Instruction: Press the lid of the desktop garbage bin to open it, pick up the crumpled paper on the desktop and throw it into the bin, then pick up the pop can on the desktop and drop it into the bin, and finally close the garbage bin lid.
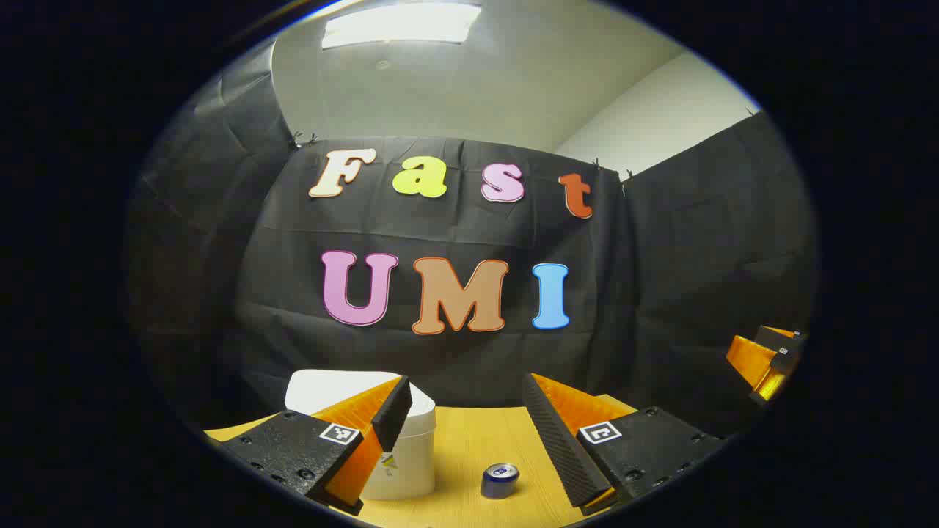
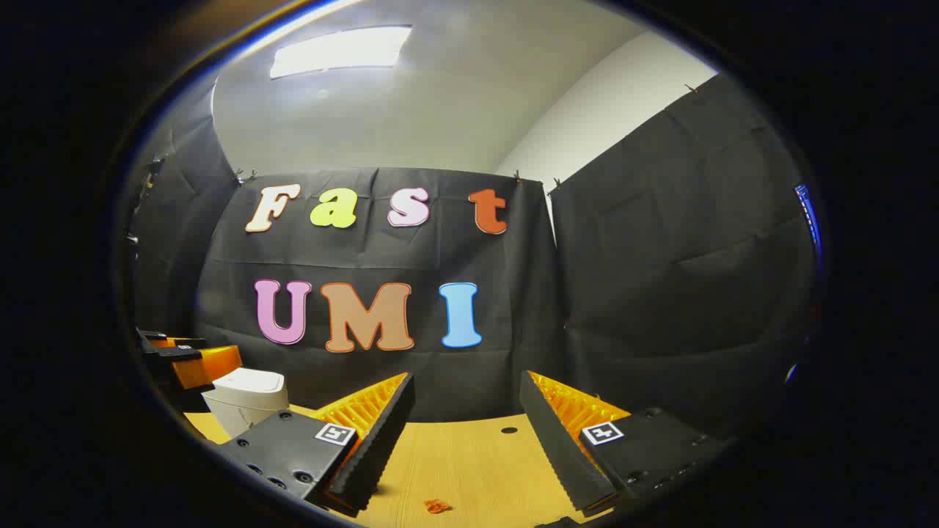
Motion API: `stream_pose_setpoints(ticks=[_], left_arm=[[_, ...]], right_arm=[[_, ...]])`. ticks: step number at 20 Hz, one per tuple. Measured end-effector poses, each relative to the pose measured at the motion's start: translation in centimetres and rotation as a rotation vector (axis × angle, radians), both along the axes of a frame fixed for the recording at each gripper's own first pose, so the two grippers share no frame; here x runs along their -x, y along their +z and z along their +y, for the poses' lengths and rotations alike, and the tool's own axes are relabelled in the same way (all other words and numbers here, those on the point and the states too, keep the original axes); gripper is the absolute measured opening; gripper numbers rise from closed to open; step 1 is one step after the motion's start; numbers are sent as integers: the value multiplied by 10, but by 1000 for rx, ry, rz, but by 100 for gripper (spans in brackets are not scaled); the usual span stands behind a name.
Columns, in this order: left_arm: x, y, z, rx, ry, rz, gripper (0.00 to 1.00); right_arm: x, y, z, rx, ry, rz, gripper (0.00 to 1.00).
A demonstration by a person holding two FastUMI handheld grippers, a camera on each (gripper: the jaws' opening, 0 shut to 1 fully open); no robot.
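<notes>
both my jaws apart and empty: left gripper (image 1: 463,411) over the table (image 1: 469,447) with white bin (image 1: 400,455), lid down, and pop can (image 1: 500,480) ahead; right gripper (image 2: 466,418) beside it.

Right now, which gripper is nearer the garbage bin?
Left. The left gripper hovers just before the garbage bin, one finger overlapping it. The right gripper is off to the bin's right, farther away.
</notes>
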State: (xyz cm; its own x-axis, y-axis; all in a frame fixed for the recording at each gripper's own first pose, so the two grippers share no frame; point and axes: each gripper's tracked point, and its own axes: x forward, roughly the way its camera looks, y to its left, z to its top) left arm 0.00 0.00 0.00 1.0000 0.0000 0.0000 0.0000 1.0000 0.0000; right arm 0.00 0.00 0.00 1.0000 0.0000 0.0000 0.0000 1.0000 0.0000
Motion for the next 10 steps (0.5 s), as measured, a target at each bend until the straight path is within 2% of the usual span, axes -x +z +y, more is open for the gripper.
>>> stream_pose_setpoints(ticks=[5, 10], left_arm=[[-4, -7, -1, -3, -11, 21, 93], [-7, -13, 4, -1, -5, 37, 92]], right_arm=[[-1, -6, -8, -14, -34, 13, 96], [-6, -10, -1, -6, -27, 26, 96]])
